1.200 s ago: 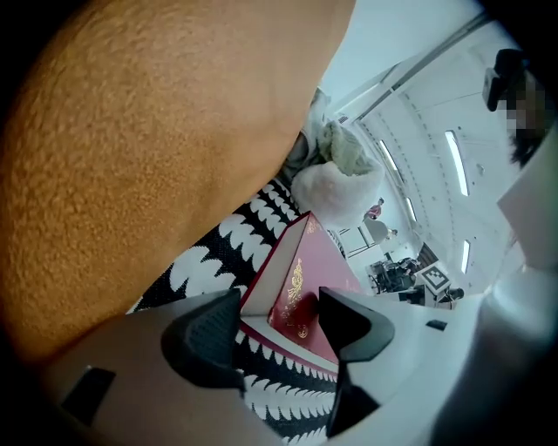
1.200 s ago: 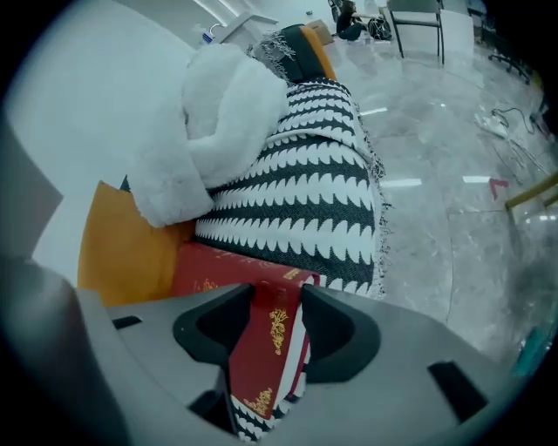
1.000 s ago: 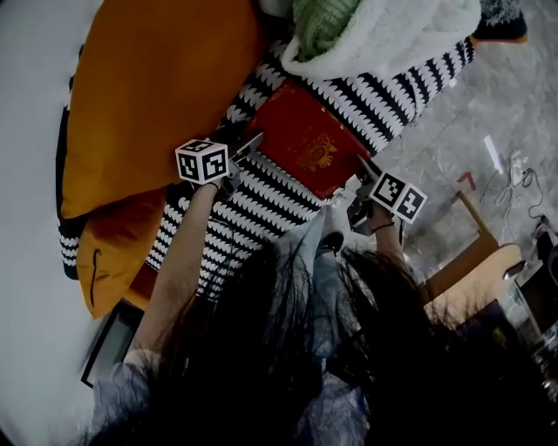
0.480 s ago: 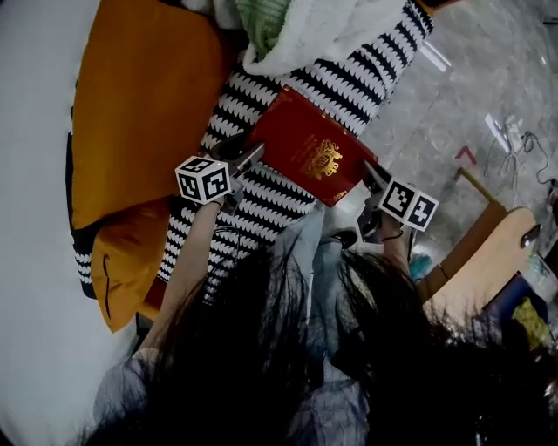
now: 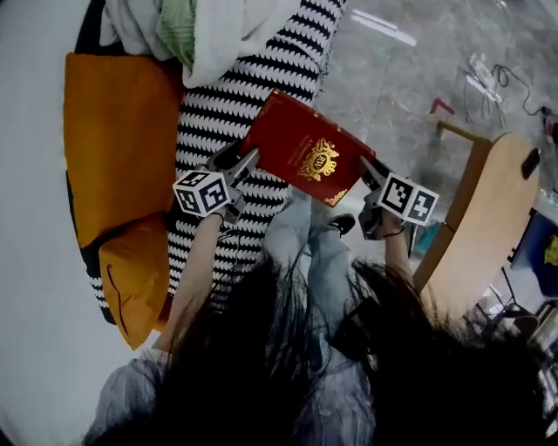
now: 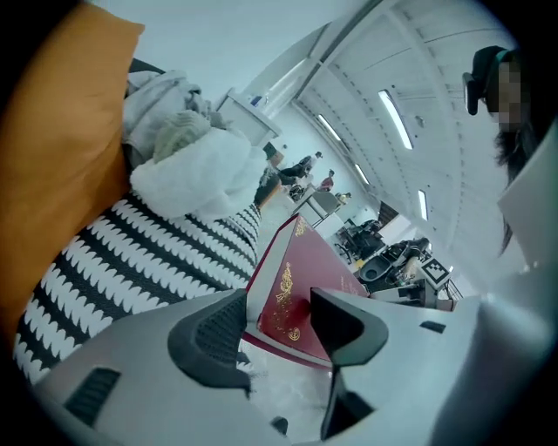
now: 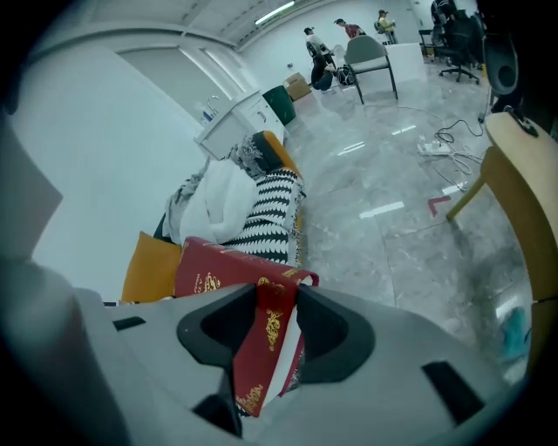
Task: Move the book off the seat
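Note:
A red book [image 5: 305, 152] with gold ornament is held up between both grippers, above the front edge of the seat's black-and-white striped cover [image 5: 218, 113]. My left gripper [image 5: 242, 162] is shut on the book's left corner. In the left gripper view the book [image 6: 292, 296] sits between the jaws of that gripper [image 6: 277, 327], which have just been closing on it. My right gripper [image 5: 370, 170] is shut on the opposite corner. The right gripper view shows the book's spine [image 7: 261, 348] pinched in its jaws [image 7: 275, 335], which have also just been closing.
Orange cushions [image 5: 118, 131] lie against the seat's back and a white fleece bundle [image 5: 218, 26] lies at its far end. A light wooden table [image 5: 475, 218] stands at the right on grey floor with cables [image 5: 488, 70]. People [image 7: 318, 43] and a chair [image 7: 370, 57] are far off.
Both grippers have risen with the book between them. The book has come up off the striped cover and shifted toward the seat's front edge and the floor.

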Available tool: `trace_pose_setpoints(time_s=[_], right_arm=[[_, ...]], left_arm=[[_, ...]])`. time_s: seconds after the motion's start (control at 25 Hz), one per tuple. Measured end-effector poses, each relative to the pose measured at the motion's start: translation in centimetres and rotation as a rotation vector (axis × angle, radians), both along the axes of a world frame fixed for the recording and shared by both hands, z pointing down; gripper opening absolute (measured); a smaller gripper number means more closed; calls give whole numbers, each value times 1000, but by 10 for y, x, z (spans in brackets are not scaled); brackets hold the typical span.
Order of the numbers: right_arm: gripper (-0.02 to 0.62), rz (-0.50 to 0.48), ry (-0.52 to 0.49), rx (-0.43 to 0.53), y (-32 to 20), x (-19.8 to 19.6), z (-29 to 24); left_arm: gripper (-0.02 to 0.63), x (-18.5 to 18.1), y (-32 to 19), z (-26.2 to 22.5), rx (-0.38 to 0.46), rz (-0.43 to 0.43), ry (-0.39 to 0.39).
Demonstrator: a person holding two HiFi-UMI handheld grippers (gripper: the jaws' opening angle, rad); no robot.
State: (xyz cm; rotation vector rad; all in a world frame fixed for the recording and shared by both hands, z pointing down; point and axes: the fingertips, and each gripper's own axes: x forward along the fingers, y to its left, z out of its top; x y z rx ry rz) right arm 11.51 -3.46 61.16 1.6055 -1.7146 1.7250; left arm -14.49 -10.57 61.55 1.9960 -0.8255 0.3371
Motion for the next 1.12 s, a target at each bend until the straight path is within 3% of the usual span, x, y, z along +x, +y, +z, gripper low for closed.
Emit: trace_pose_setpoints(time_s=[0.36, 0.64, 0.96, 1.12], right_arm=[[156, 91, 23, 75, 57, 86, -114], [156, 182, 30, 168, 114, 152, -187], [155, 266, 102, 223, 166, 187, -243], [153, 322, 122, 250, 205, 212, -259]], left_arm=[[218, 90, 37, -119, 58, 85, 28], [216, 163, 72, -198, 158, 154, 55], [212, 204, 109, -245, 181, 197, 113], [212, 238, 134, -261, 198, 267, 123]])
